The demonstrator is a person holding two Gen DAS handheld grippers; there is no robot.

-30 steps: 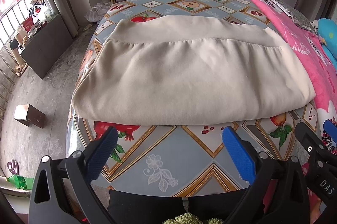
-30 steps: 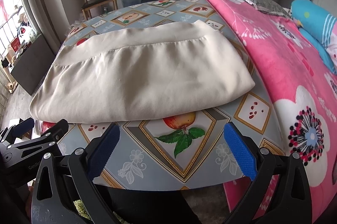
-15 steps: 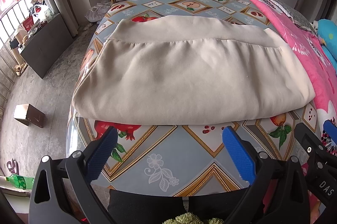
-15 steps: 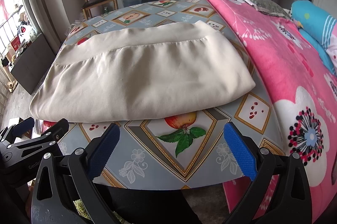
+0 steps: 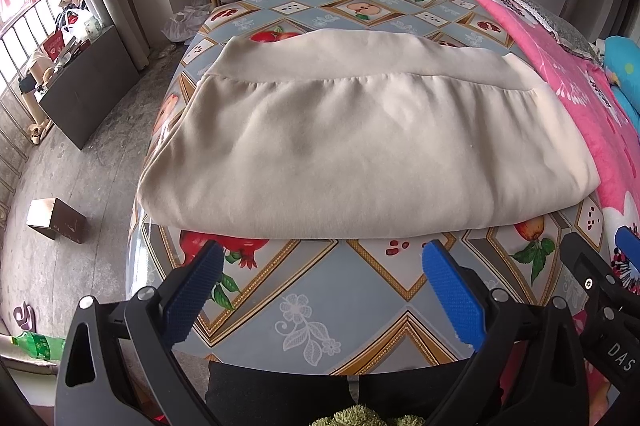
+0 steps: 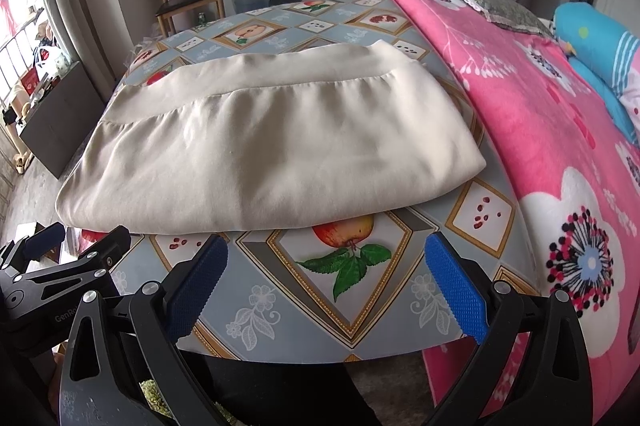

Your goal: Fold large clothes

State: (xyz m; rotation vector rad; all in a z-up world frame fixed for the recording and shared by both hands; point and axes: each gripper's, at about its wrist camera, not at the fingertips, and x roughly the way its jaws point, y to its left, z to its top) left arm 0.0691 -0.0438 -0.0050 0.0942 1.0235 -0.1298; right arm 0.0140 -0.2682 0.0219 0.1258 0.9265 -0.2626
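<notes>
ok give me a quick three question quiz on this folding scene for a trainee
1. True or false: the left gripper is shut on the beige garment.
2. Multiple choice: what lies right beside the table, on the right gripper's side? A) a pink floral blanket B) a stack of books C) a laundry basket
3. Fill in the blank: the garment's wide band runs along its ____ edge, away from the grippers.

Key
1. False: both grippers are open and short of the near fold, touching no cloth.
2. A: the pink floral blanket.
3. Far.
</notes>
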